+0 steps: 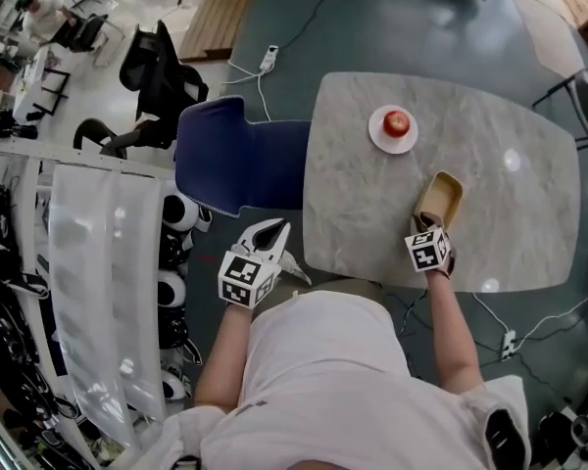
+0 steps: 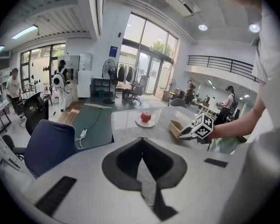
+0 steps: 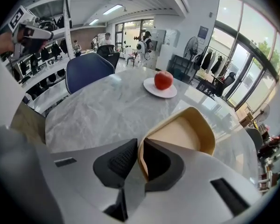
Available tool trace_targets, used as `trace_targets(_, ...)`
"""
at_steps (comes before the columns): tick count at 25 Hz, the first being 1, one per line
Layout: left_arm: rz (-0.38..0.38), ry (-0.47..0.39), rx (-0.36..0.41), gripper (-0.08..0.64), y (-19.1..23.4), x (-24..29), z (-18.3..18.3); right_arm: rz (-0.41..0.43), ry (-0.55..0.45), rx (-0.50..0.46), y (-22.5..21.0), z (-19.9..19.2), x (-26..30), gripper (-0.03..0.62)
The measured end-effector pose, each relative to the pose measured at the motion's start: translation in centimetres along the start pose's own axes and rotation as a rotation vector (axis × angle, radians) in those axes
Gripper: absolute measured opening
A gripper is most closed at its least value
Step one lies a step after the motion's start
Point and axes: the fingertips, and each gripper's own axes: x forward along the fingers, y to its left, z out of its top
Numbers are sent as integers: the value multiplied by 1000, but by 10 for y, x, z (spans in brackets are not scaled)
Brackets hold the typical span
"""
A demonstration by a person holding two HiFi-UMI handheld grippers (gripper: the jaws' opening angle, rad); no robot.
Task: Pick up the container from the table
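The container is a tan, shallow oblong tray at the near right of the marble table. My right gripper is shut on its near rim. In the right gripper view one pad is inside the container and the other outside, at the right gripper. Whether the tray rests on the table or hangs just above it I cannot tell. My left gripper hovers off the table's left edge, jaws together and empty; in its own view the left gripper shows the pads meeting.
A red apple sits on a white plate at the table's far middle. A blue chair stands against the table's left edge. Black office chairs and racks of equipment fill the left side.
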Motion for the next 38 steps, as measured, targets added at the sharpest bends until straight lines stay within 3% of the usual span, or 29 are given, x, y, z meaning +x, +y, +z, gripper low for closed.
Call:
trace_targets(25,174,-227,-107,2,91,-101,19,245,-346,-196,150,239,-78,54)
trace_targets(38,241,-329,-108,2,125,-158,30,398,-553,-242,227,324,-137,54)
